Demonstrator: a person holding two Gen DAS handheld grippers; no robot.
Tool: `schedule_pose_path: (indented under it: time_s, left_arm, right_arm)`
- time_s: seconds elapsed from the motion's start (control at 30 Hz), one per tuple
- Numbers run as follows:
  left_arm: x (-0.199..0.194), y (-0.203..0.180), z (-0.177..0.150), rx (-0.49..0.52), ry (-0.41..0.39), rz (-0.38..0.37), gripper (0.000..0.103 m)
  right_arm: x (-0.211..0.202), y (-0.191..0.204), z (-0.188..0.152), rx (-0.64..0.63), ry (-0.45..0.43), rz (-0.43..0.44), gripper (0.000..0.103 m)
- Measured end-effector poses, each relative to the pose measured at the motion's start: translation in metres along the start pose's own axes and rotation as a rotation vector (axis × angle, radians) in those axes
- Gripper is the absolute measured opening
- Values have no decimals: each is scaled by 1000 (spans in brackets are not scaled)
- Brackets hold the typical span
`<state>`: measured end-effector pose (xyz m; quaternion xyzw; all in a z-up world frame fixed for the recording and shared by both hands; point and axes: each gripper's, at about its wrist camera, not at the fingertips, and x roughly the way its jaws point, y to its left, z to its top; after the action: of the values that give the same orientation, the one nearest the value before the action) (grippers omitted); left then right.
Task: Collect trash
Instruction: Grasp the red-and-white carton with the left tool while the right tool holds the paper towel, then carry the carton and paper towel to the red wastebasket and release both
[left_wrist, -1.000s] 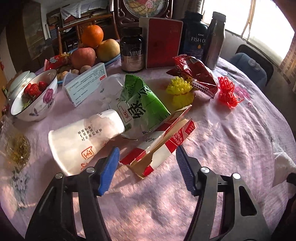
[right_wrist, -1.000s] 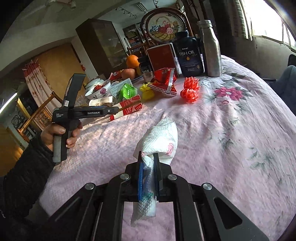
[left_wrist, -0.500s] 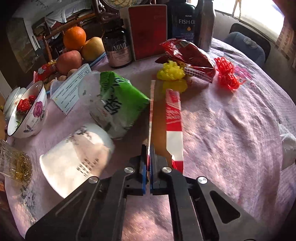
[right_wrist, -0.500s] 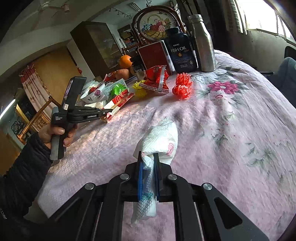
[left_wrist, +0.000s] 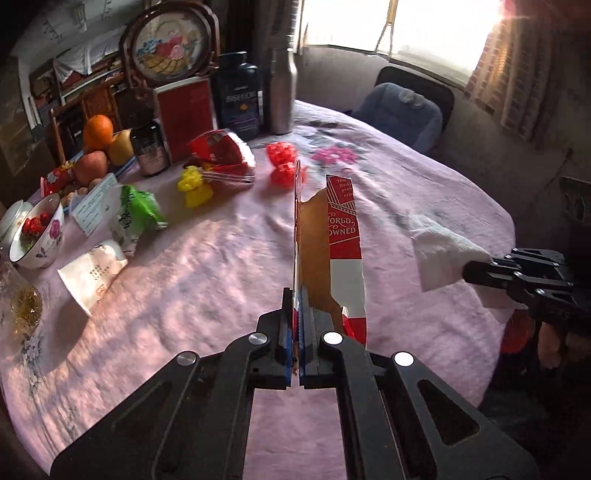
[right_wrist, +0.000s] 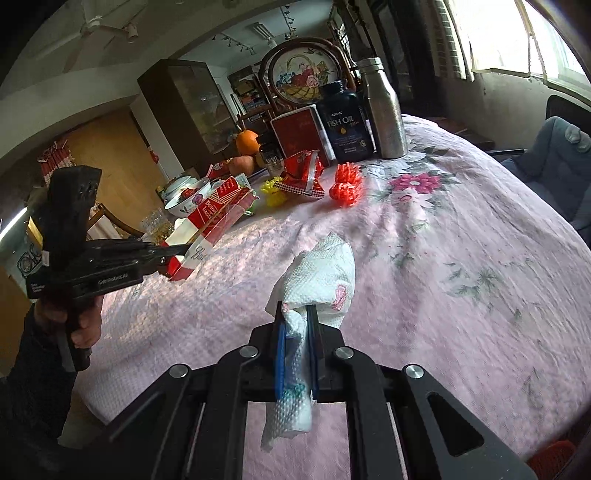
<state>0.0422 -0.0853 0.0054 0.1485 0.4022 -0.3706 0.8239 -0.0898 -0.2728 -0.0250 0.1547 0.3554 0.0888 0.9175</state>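
Note:
My left gripper (left_wrist: 296, 295) is shut on a torn red-and-white cardboard carton (left_wrist: 341, 243), held up off the pink tablecloth. From the right wrist view the same carton (right_wrist: 210, 225) hangs from the left gripper (right_wrist: 177, 254), gripped by a hand in a dark sleeve. My right gripper (right_wrist: 297, 314) is shut on a crumpled white paper towel (right_wrist: 325, 269); that towel (left_wrist: 439, 254) and the right gripper (left_wrist: 469, 273) show at the right in the left wrist view. A white paper cup (left_wrist: 92, 269) lies on its side, and a green packet (left_wrist: 136, 214) lies behind it.
Far side of the round table (left_wrist: 406, 192): red snack bag (left_wrist: 221, 151), yellow (left_wrist: 194, 186) and red (left_wrist: 282, 164) plastic pieces, strawberry bowl (left_wrist: 35, 236), fruit, dark jars, red box, steel bottle (left_wrist: 282, 96). A blue chair (left_wrist: 399, 114) stands beyond the table's right edge.
My left gripper shut on the carton, lifted it off the table and swung right, leaving the cup and green packet behind. The right gripper shifted slightly, still holding the towel.

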Motion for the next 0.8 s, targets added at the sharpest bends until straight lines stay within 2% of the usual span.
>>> schedule_pose_path:
  time_s: [0.13,0.27,0.53,0.63,0.8]
  left_arm:
    - [-4,-60,-1,78,-18,-96,3]
    - [6,-111,-1,121,-7,-204,3]
    - [46,-229,1,272,71,-390,3]
    - [63,-283,-5,345,109,-463,3]
    - [109,-363,-17,421,214,-531,3]
  right_arm:
    - [-30,-21,-19,39,-27,-61,11]
    - [-63,-56,-48,105,-30,-164,11]
    - [-164,-145,-119,298,-80,-429,11]
    - [-188,-177,-150,390,-72,-507,11]
    - [-204,-229,-203,571,-55,-542,11]
